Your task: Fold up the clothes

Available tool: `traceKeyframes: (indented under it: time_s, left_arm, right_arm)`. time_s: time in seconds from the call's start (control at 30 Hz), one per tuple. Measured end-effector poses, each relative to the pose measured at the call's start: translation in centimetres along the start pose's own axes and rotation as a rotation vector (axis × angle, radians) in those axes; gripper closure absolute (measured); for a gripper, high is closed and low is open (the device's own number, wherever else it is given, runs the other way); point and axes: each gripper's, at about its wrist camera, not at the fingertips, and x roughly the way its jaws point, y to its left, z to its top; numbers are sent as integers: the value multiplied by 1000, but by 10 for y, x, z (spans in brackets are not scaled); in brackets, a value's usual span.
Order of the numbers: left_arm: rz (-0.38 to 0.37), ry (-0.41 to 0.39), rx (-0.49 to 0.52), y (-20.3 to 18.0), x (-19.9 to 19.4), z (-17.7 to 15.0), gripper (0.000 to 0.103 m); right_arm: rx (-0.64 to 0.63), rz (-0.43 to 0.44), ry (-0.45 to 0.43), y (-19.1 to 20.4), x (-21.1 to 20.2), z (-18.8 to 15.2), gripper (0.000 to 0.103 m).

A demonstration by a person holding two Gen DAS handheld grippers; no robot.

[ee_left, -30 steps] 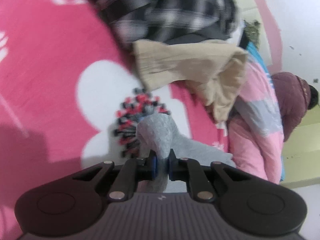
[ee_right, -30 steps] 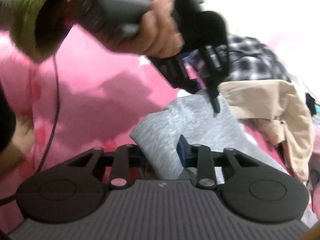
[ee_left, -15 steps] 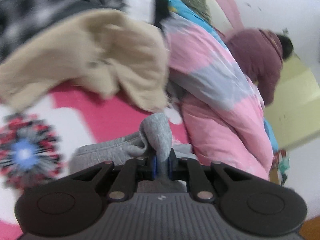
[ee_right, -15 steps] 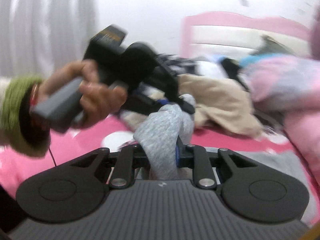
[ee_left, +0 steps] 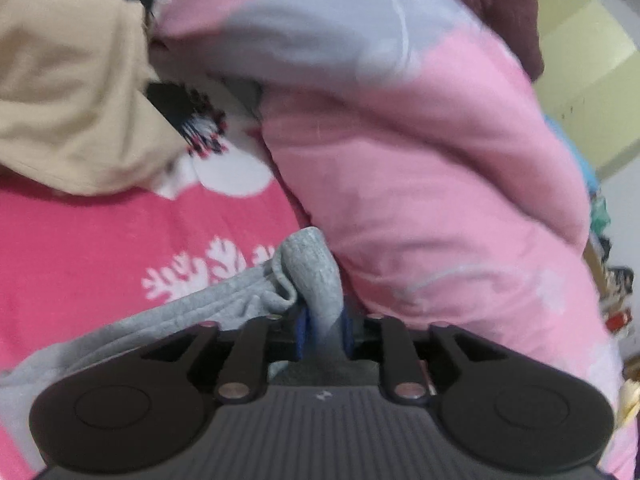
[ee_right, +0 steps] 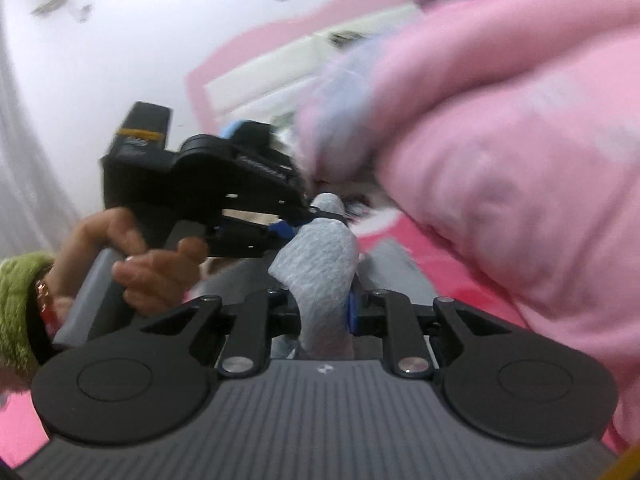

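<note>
A grey knit garment (ee_left: 224, 304) lies on the pink bedspread (ee_left: 100, 232) and trails to the lower left. My left gripper (ee_left: 324, 332) is shut on a bunched fold of it (ee_left: 316, 276). My right gripper (ee_right: 326, 312) is shut on another fold of the same grey garment (ee_right: 320, 268), lifted above the bed. The left gripper (ee_right: 304, 220) also shows in the right wrist view, held in a hand just ahead, its tips on the grey cloth.
A thick pink and grey quilt (ee_left: 420, 160) is heaped close on the right of both grippers, and also shows in the right wrist view (ee_right: 520, 160). A beige garment (ee_left: 76, 92) lies at the far left. A pink headboard (ee_right: 256, 64) and white wall stand behind.
Both grippers have carried the grey garment to the right, toward the pink quilt. The right gripper, open a second ago, shut on the grey cloth. The plaid clothes have left view.
</note>
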Motion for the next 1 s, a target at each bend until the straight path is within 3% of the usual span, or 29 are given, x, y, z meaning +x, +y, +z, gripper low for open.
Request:
traceKeyframes:
  time_s: [0.13,0.23,0.37,0.53,0.67,0.8,0.83,0.9,0.97,1.0]
  left_arm:
    - [-104,-10,-58,17,-8,-1,70]
    - [-104,-57,-24,24,-34,-1,65]
    - [-38,-86,25,40,-73,-13,64]
    - [47,-98,64,61,-117,-50,62]
    - [53,-65,83,71,-137,-89,62]
    - [10,4,212,55,-139,-129,62]
    - [23,26,266,49,-134,-139,60]
    - [50,69,374,36,-126,-158,60]
    - [77,96,427,35,-121,-170,60]
    - [89,101,444,35,-120,-174,60]
  right_arm:
    - [162,-34,57,-41,15,-25,86]
    - [248,-29,66,-56,7,-30,79]
    - [265,-60,76,-64,-17,-27,65]
    - [0,-149,-31,-13,-59,-3,65]
    - [-197,-48,-37,27,-31,11,66]
    - [-416,11,31,67,-16,-6,66]
    - [-466,-11,72,69,-17,-14,66]
    - [-558,-140,229,55,-8,-44,67]
    - [-470,-142,309,25,-6,-63,67]
    - [-415,-152,323,22,-11,-56,67]
